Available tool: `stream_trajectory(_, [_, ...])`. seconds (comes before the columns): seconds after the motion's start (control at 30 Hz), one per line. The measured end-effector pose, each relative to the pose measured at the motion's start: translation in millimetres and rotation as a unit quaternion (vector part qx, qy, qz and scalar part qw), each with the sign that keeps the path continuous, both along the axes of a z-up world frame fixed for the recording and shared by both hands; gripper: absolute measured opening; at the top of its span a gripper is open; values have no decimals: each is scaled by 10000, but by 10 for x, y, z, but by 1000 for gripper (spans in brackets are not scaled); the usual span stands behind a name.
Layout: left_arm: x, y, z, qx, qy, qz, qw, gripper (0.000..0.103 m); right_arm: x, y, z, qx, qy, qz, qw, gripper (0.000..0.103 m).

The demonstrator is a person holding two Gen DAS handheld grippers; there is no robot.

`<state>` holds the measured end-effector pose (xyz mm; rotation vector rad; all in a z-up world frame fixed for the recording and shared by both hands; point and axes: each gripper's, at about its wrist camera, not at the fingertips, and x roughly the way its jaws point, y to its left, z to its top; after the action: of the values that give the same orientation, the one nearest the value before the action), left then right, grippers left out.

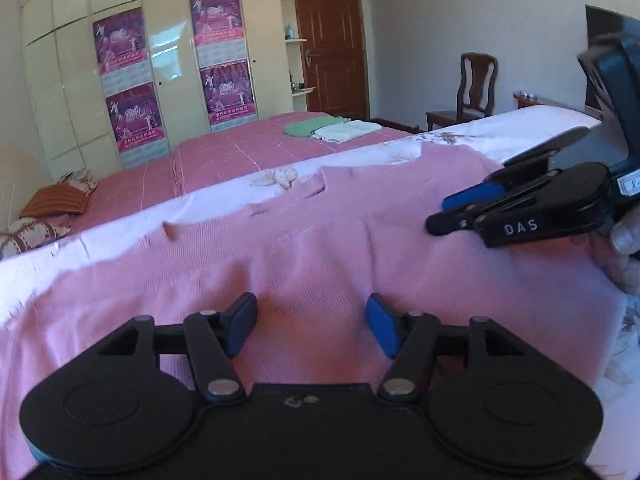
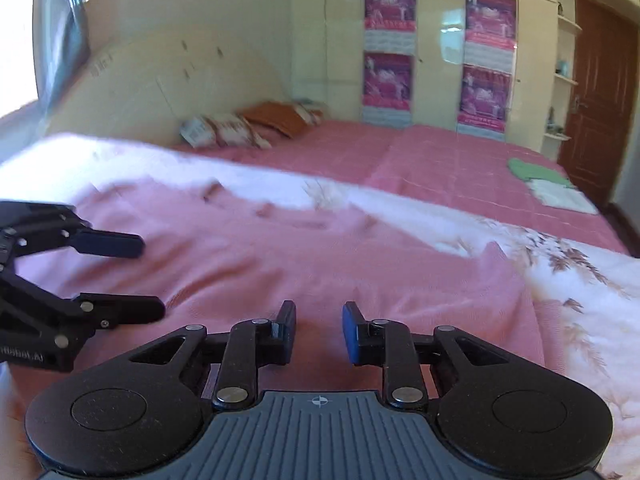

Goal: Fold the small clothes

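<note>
Pink knit garment point(image 1: 320, 240) lies spread flat on the floral sheet point(image 1: 240, 196) at the near bed edge, unfolded. Left hand-held gripper point(image 1: 311, 326) and right hand-held gripper point(image 2: 319, 334) hover over it, jaws apart, empty. Far right, green and white folded clothes point(image 1: 332, 128) look done.

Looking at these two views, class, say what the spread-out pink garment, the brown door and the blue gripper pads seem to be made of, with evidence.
Spread-out pink garment: seemingly a soft knit, matte, with fine ribbed texture and gentle creases.
Brown panelled door: looks like varnished wood, with raised panels and a slight sheen.
Blue gripper pads: probably rubber or plastic; smooth and matte, so hard to settle.
</note>
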<state>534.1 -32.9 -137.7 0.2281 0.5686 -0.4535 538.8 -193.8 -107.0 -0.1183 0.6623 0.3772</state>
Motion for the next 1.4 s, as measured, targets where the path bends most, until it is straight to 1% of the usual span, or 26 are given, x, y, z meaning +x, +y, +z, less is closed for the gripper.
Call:
stream_trajectory(0.03, [24,70,28,-114,77,72,9999,62,32,-12,-72,-127,-9,-181,9998,25])
stream_trajectory(0.07, [10,136,105,-102,32,239,9997,62,47,-88,-119,62,-4,-257,9997,25])
stream_trajectory(0.13, [-94,382,262,-281,-233,447,9983,63,38,-197,-17,256,96,-497,9984,25])
stream_trajectory(0.17, [-130,522,320,-357,-249,564,9975,64,-46,-276,69,343,-81,-557,9978,25])
stream_trajectory(0.2, [-161,649,341,-371,-232,697,9966,64,-124,-356,142,454,-238,-519,9973,25])
stream_trajectory(0.27, [-200,829,323,-339,-136,912,9952,64,-237,-454,218,545,-219,-458,9972,25])
stream_trajectory(0.3, [-205,885,271,-375,20,989,9944,62,-311,-462,222,641,-208,-319,9972,25])
stream_trajectory(0.4, [-172,864,163,-365,310,1247,9910,63,-498,-296,164,746,-265,121,9968,25])
stream_trajectory(0.43, [-198,824,110,-298,233,1312,9906,64,-555,-195,140,764,-340,223,9962,25])
stream_trajectory(0.47, [-211,796,111,-210,173,1348,9905,65,-561,-92,94,707,-279,260,9968,25])
stream_trajectory(0.5, [-213,776,157,-191,189,1441,9892,63,-529,19,18,487,-82,207,9986,25])
stream_trajectory(0.53, [-241,769,225,-308,205,1490,9881,59,-506,107,-74,249,10,130,9996,25])
stream_trajectory(0.57, [-315,760,300,-443,136,1408,9890,59,-520,125,-86,256,-41,58,9996,25])
stream_trajectory(0.63, [-478,651,418,-476,-111,1138,9923,61,-514,104,3,380,193,-154,9990,25])
stream_trajectory(0.73, [-558,334,424,-448,-103,756,9961,66,-671,98,167,471,-192,-144,9986,25])
stream_trajectory(0.8, [-513,137,306,-311,158,667,9972,68,-672,177,182,433,-205,-97,9988,25])
stream_trajectory(0.83, [-475,27,179,-126,437,668,9967,72,-651,227,167,392,-159,-80,9991,25])
stream_trajectory(0.87, [-495,-37,115,47,357,723,9967,73,-627,273,125,327,-28,-41,9995,25])
stream_trajectory(0.9, [-541,-79,109,182,211,724,9970,73,-604,320,50,171,204,7,9996,25])
stream_trajectory(0.93, [-608,-76,128,237,204,687,9971,73,-611,357,-32,-72,379,7,9993,27])
stream_trajectory(1.03, [-840,163,184,144,-11,846,9963,73,-893,281,-34,-288,249,3,9993,29])
stream_trajectory(1.07, [-885,294,175,151,26,979,9951,74,-995,225,-36,-330,195,-6,9993,30])
stream_trajectory(1.1, [-908,448,145,172,135,1169,9929,74,-1074,164,-50,-356,215,-10,9991,35])
stream_trajectory(1.23, [-1051,1097,111,-223,406,1659,9851,75,-1234,-53,-71,-279,366,-105,9989,35])
stream_trajectory(1.33, [-1106,1315,180,-250,534,1844,9811,74,-1281,-164,-38,-188,504,-238,9983,35])
stream_trajectory(1.4, [-1123,1377,225,-148,565,2028,9775,74,-1336,-199,8,-213,559,-278,9978,35])
